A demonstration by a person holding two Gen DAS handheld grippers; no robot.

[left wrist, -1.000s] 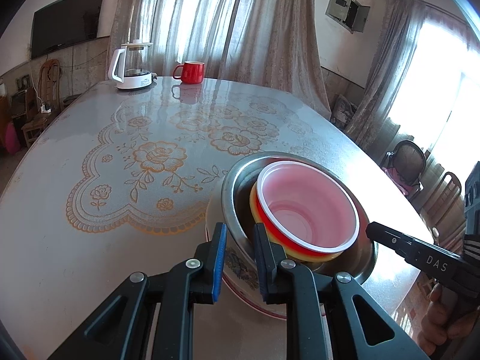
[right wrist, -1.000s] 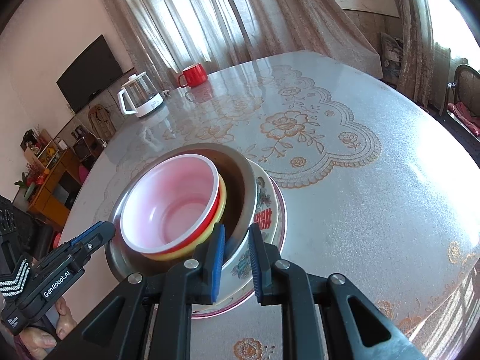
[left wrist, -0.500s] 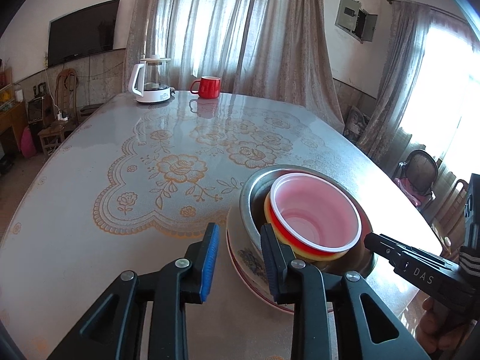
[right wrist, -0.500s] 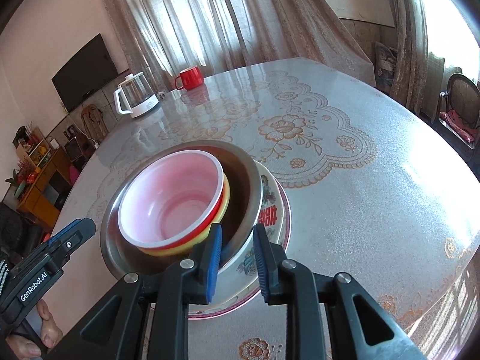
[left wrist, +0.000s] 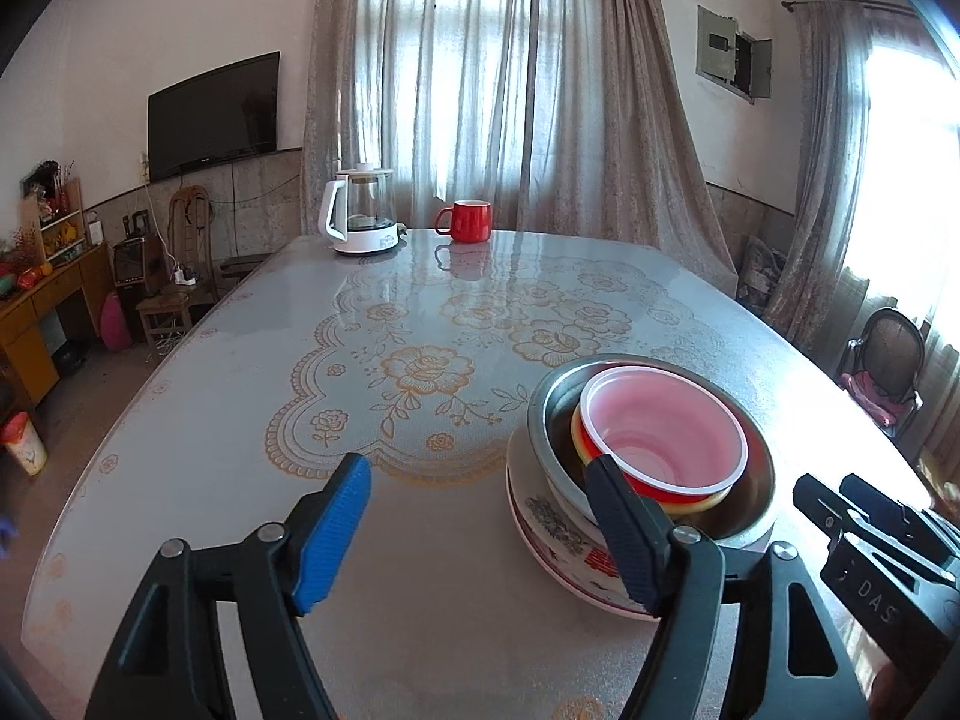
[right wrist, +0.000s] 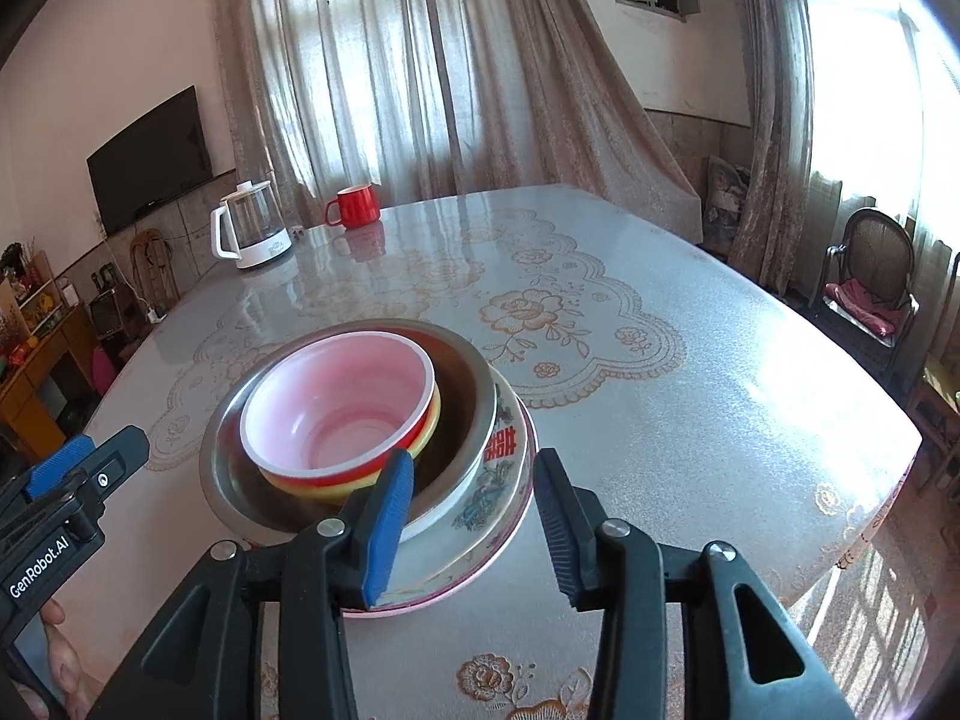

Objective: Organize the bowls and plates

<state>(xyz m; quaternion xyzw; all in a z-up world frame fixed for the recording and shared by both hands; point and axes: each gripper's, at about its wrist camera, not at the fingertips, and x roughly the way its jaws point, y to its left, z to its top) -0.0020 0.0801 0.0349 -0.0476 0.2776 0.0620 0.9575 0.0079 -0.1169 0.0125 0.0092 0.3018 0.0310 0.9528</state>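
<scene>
A stack stands near the table's front edge: a patterned plate (left wrist: pixel 558 531) (right wrist: pixel 498 480) at the bottom, a steel bowl (left wrist: pixel 543 420) (right wrist: pixel 462 360) on it, a yellow and a red bowl inside, and a pink bowl (left wrist: pixel 660 426) (right wrist: pixel 342 402) on top. My left gripper (left wrist: pixel 480 534) is open and empty, just left of the stack. My right gripper (right wrist: pixel 474 528) is open and empty, close in front of the stack's right side, touching nothing.
A glass kettle with a white handle (left wrist: pixel 360 216) (right wrist: pixel 249 231) and a red mug (left wrist: pixel 468 221) (right wrist: pixel 357 207) stand at the table's far edge. The table (left wrist: pixel 240 420) has a floral cloth. A chair (right wrist: pixel 864 282) stands to the right by the curtains.
Both grippers let go of the stack's rims and opened wide. Both drew back a little from the stack, which stayed where it is.
</scene>
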